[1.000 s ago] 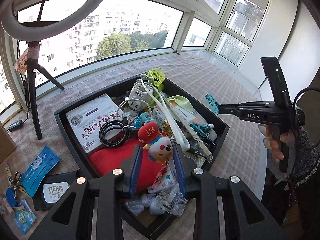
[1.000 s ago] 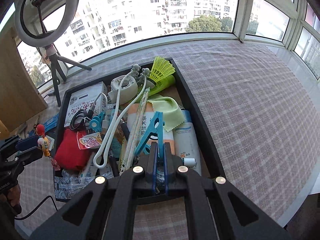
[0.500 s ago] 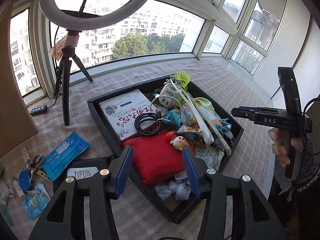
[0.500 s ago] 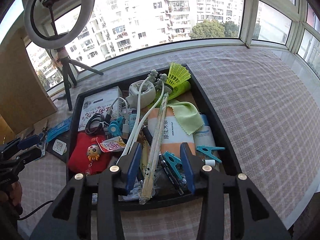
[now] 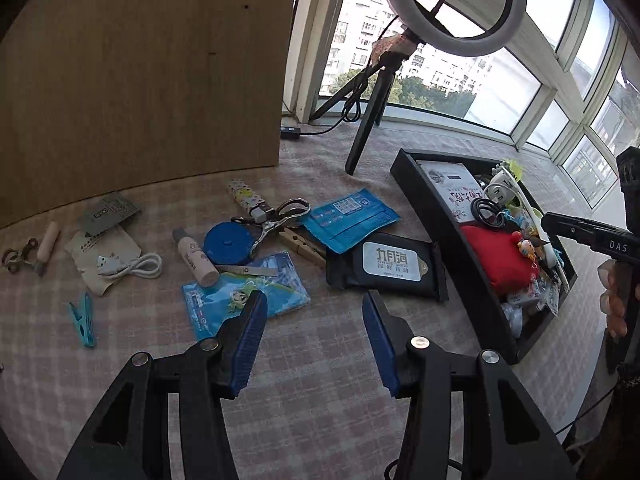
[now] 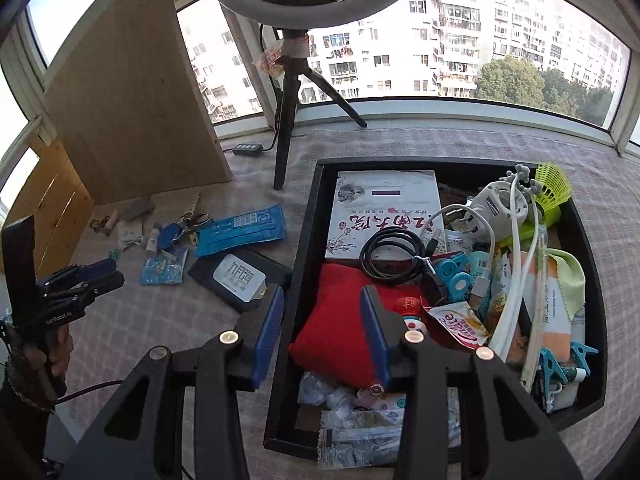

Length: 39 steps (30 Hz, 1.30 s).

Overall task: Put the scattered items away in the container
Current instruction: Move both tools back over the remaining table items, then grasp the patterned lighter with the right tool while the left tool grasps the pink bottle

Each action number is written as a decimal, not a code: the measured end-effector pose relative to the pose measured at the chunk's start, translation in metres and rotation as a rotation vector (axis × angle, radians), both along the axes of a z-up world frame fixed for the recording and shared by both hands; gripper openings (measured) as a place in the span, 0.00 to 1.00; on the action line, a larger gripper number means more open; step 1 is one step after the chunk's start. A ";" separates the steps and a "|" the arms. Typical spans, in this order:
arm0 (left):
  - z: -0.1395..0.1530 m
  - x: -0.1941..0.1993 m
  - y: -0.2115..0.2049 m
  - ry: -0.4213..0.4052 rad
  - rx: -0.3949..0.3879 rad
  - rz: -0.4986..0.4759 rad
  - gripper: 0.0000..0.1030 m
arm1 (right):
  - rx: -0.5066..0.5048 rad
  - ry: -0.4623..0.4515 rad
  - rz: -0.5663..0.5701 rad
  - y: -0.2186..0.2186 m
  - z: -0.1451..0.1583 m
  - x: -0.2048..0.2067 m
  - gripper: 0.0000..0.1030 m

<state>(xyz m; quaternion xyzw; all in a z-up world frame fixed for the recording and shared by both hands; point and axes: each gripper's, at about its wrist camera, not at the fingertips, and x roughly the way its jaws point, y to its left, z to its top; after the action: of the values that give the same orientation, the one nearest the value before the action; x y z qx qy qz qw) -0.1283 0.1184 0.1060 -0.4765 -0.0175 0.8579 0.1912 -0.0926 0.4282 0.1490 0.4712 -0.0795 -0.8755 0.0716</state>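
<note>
Bright window daylight, glare outside, fisheye-bent edges, dark corners

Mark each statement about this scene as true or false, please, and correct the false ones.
1. The black tray holds a red cushion. True.
2. The left gripper holds a blue clothes peg. False: nothing is between its jaws; the peg lies on the cloth.
3. The black wipes pack lies outside the tray. True.
4. The white USB cable is inside the tray. False: it lies on the cloth, left of the scissors.
5. The right gripper is empty. True.
</note>
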 end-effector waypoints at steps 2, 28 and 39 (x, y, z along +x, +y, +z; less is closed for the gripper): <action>-0.006 -0.006 -0.022 -0.007 -0.006 0.057 0.44 | -0.003 -0.010 0.059 -0.028 -0.004 -0.017 0.38; -0.058 -0.090 -0.034 -0.193 0.032 0.157 0.37 | 0.033 -0.297 0.318 -0.208 -0.100 -0.220 0.38; -0.071 -0.094 -0.046 -0.247 0.022 0.187 0.20 | 0.008 -0.336 0.310 -0.214 -0.118 -0.230 0.25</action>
<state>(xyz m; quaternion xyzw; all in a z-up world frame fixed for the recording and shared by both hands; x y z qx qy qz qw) -0.2221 0.0720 0.0346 -0.5725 -0.0948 0.8067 0.1121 -0.3225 0.2144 0.0306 0.6173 -0.0135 -0.7635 0.1894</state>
